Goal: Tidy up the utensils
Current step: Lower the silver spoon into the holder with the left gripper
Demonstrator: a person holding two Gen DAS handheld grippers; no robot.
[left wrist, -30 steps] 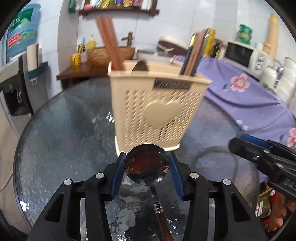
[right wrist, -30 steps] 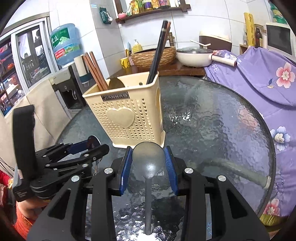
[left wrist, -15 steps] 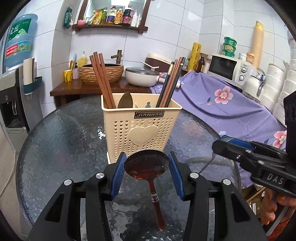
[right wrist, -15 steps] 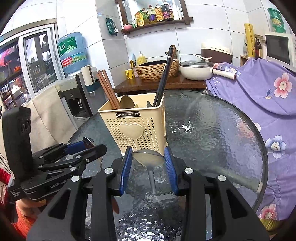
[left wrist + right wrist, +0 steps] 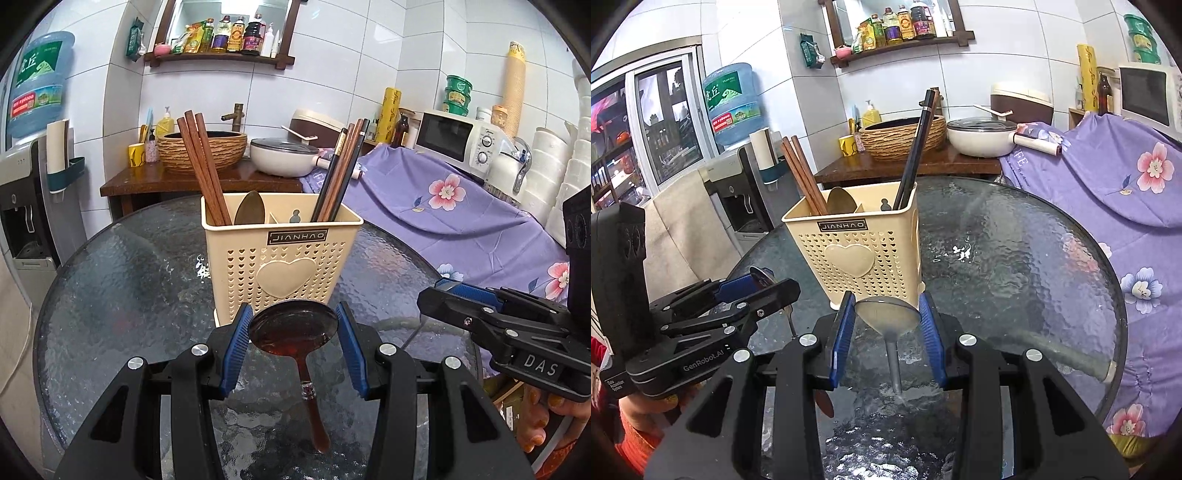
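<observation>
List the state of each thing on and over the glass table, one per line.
Left tongs: shut on the bowl of the wooden-handled spoon, handle hanging down.
Right tongs: shut on the bowl of the grey spoon, handle hanging down.
Basket: upright on the table.
Brown chopsticks: standing in the left compartment, leaning left.
Dark chopsticks: standing in the right compartment, leaning right.
Brass spoon: in the basket, bowl up.

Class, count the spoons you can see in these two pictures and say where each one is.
3: a wooden-handled spoon in the left gripper, a grey spoon in the right gripper, and one bowl-up in the holder. More may be hidden inside.
</observation>
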